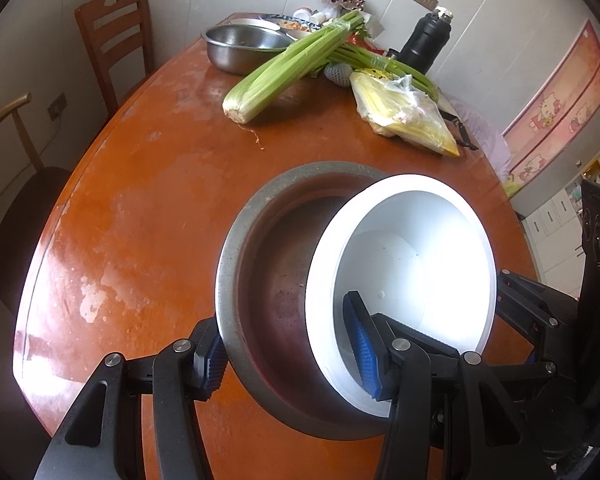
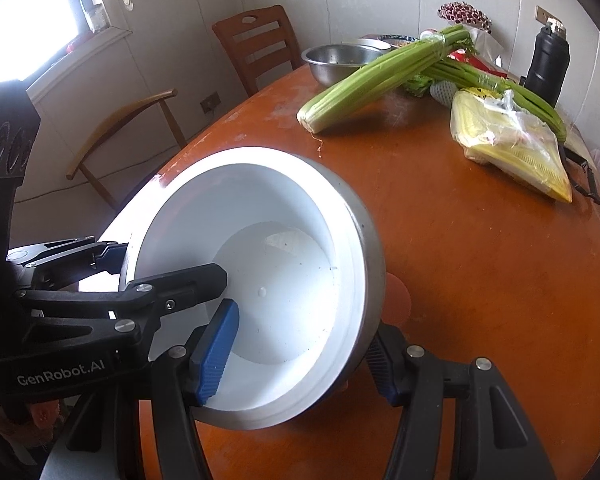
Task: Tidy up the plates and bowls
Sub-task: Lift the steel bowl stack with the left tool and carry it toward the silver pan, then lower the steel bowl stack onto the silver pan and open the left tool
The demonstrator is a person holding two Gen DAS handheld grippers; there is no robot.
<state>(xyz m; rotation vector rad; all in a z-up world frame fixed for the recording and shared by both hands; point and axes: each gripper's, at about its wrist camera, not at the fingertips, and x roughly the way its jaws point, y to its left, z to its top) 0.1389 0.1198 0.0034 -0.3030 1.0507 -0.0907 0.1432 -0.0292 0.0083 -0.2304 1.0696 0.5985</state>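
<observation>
Worn orange-brown wood of a round table [image 1: 148, 208] fills both views, with white panelled walls and a wooden chair [image 1: 116, 36] at 11 o'clock, and celery [image 1: 284, 64], a bagged yellow bundle [image 1: 404, 116], a black flask [image 1: 424, 44] and a spare steel basin [image 1: 240, 46] lying toward 12 to 1 o'clock. Low at 5 o'clock the left gripper [image 1: 288, 352] clamps the tilted steel bowl [image 1: 276, 280] with the white bowl [image 1: 412, 264] nested inside, one blue pad outside the steel wall and one inside the white bowl. Only the right wrist view shows the bright window [image 2: 28, 16] at 10 o'clock and the right gripper [image 2: 300, 352] likewise closed across both bowls' rims, white bowl [image 2: 260, 264] inside steel bowl [image 2: 370, 264], with the left gripper [image 2: 112, 276] at 9 o'clock.
</observation>
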